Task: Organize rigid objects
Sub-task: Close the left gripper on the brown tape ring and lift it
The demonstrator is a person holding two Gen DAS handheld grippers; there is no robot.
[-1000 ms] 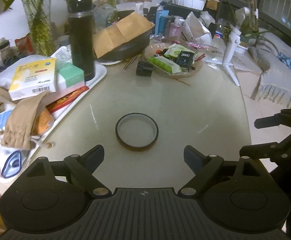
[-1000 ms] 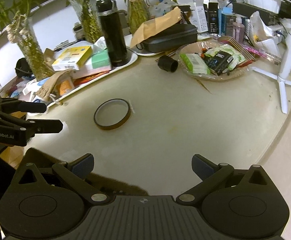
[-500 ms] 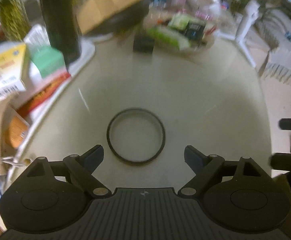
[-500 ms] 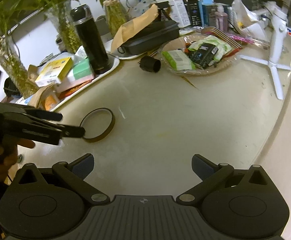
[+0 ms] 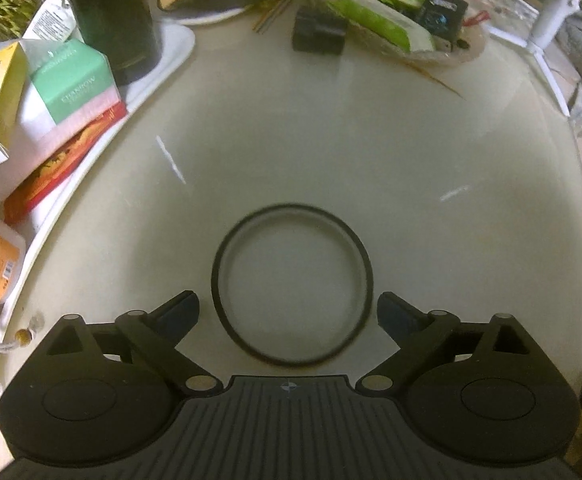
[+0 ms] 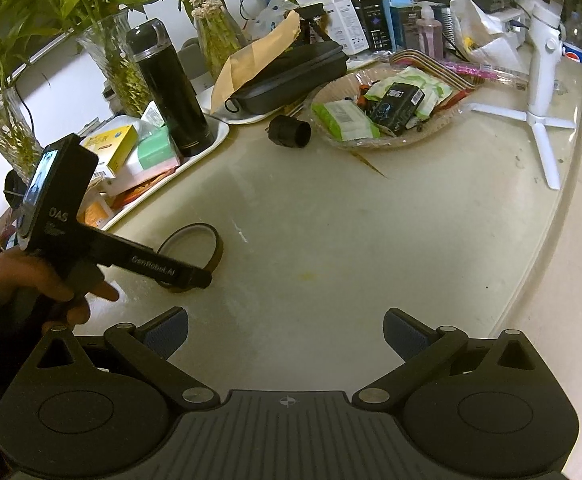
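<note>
A dark, thin tape ring (image 5: 357, 248) lies flat on the beige table (image 5: 311, 140). My left gripper (image 5: 288, 312) is open, low over the table, with the near half of the ring between its fingers, apart from both pads. In the right wrist view the same ring (image 6: 211, 242) lies at the left, partly hidden by the left gripper's finger (image 6: 163, 270). My right gripper (image 6: 286, 330) is open and empty over bare table, to the right of the ring.
A white tray (image 6: 215, 136) at the left holds boxes and a tall black flask (image 6: 171, 92). A black cylinder cap (image 6: 289, 131), a wicker dish of packets (image 6: 383, 112) and a white tripod stand (image 6: 543, 80) stand further back. Glass vases with plants line the far left.
My left gripper has moved forward and down over the ring, which now sits between its fingers. The right gripper's view shifted little; the left gripper came into it over the ring.
</note>
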